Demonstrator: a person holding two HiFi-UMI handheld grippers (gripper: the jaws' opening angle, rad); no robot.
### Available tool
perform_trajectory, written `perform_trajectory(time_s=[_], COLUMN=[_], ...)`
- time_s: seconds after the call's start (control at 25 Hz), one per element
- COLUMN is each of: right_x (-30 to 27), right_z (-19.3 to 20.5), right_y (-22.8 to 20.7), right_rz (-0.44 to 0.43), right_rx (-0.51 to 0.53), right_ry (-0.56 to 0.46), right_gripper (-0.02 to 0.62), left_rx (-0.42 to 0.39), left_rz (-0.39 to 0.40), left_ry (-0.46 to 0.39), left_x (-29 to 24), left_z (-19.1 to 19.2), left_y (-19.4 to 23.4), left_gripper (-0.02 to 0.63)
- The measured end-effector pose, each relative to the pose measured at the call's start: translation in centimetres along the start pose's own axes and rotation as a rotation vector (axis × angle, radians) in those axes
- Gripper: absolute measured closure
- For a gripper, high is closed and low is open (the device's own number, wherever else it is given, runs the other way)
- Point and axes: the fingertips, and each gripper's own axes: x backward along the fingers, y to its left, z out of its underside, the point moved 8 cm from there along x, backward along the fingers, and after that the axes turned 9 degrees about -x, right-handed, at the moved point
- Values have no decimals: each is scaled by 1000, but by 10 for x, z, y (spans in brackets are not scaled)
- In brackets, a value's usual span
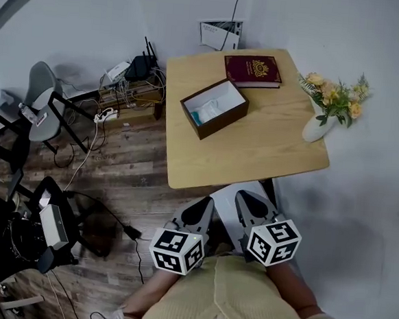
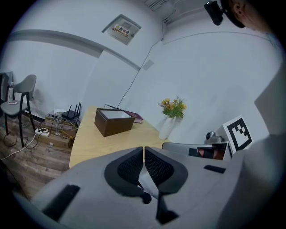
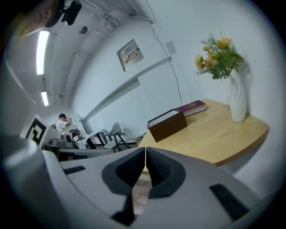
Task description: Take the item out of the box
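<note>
An open brown box (image 1: 214, 108) sits on the wooden table (image 1: 255, 149), with a white and light-blue item (image 1: 208, 111) inside it. My left gripper (image 1: 205, 202) and right gripper (image 1: 245, 195) hang side by side just short of the table's near edge, both shut and empty. In the left gripper view the closed jaws (image 2: 143, 149) point toward the box (image 2: 113, 122), which stands well ahead. From the right gripper (image 3: 145, 151), the box (image 3: 167, 125) also lies far off across the table. The box wall hides the item in both gripper views.
A maroon book (image 1: 252, 70) lies behind the box. A white vase of flowers (image 1: 321, 122) stands at the table's right edge. Left of the table are cables and a router (image 1: 141, 68), a grey chair (image 1: 42, 102) and dark equipment (image 1: 49, 229) on the wood floor.
</note>
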Motion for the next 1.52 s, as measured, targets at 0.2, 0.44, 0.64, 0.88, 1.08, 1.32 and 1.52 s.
perform_trajectory(time_s=[0.2,0.44,0.64,0.88,1.08,1.32,1.52], right_x=[-29,-66,-96,-129,-150,-156,-162], right_z=[-8,-17,-21,-27,-35,-44,-56], right_y=[9,24,39,57,70,75,70], right_rz=[9,13,17,30,46,78,97], right_rx=[-1,3,5,6,8,35,53], right_ry=[14,42,56,55,47,55,60], right_gripper=[565,565,565,565,565,565,565], left_rx=[-13,-23,-29,-29,-35,-18,-8], left_rz=[22,43,64,70,91,119,107], left_ry=[7,23,38,41,53,49,28], left_x=[-8,-15,-16,-12,-9,-13,-18], left_z=[-17,-33,-42,-52,-54,-54,-62], left_y=[31,68,97,134,157,165,171], left_gripper=[577,577,577,577,577,577,577])
